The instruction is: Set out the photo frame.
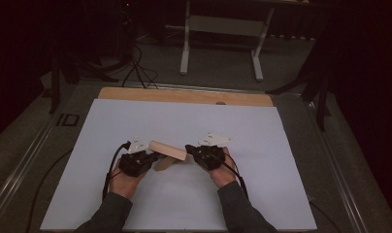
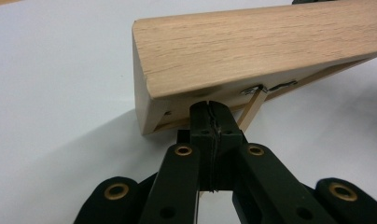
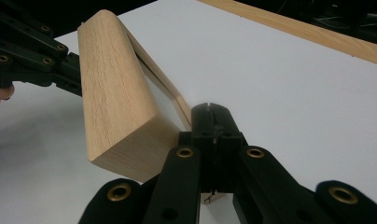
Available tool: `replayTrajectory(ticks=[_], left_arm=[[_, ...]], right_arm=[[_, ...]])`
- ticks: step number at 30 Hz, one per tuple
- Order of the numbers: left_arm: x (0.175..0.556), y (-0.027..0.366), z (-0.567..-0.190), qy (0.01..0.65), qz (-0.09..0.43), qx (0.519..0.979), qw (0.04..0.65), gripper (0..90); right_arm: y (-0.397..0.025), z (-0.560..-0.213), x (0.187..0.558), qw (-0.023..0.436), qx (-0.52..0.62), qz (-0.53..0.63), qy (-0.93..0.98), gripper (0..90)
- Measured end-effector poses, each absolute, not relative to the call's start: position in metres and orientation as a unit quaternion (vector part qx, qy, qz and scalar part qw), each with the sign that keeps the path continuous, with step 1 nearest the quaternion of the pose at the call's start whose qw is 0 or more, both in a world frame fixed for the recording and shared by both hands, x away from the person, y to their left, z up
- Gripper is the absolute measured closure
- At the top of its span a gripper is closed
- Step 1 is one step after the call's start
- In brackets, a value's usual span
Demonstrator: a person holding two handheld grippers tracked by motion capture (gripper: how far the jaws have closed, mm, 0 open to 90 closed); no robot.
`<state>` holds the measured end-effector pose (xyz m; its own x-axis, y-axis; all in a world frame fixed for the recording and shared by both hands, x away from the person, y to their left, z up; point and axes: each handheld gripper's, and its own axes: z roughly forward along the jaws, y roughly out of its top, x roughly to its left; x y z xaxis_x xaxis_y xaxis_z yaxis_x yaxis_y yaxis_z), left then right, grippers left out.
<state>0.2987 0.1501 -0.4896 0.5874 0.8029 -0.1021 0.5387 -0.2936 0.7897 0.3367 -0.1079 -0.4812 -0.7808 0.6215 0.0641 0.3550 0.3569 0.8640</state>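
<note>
A wooden block (image 1: pixel 168 150) hangs between the two tools, lifted off the white surface (image 1: pixel 194 121) near its front middle. Seen from the high view, the left tool (image 1: pixel 153 156) meets the block's left end and the right tool (image 1: pixel 189 148) its right end, each held by a hand coming in from below.

In the left gripper view the left tool (image 2: pixel 209 106) has its jaws pressed tight together right under the block's (image 2: pixel 252 51) lower edge, where a thin wooden strip (image 2: pixel 252 106) runs along the underside; whether the jaws pinch a lip of the wood I cannot tell.

In the right gripper view the right tool (image 3: pixel 210 109) is likewise closed to a hairline, its tips against the thin frame-like rim at the end of the block (image 3: pixel 116 98) (the block tilts up and away here). The left tool (image 3: pixel 60 70) shows at the block's far end.
</note>
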Motion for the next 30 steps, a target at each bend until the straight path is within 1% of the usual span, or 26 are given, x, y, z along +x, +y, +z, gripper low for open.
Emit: replayTrajectory(ticks=[30], left_arm=[[0.3005, 0.1406, -0.4889, 0.424, 0.158, 0.789, 0.416, 89.3]], right_arm=[[-0.1059, -0.4802, 0.3313, 0.141, 0.289, 0.476, 0.818, 89.8]])
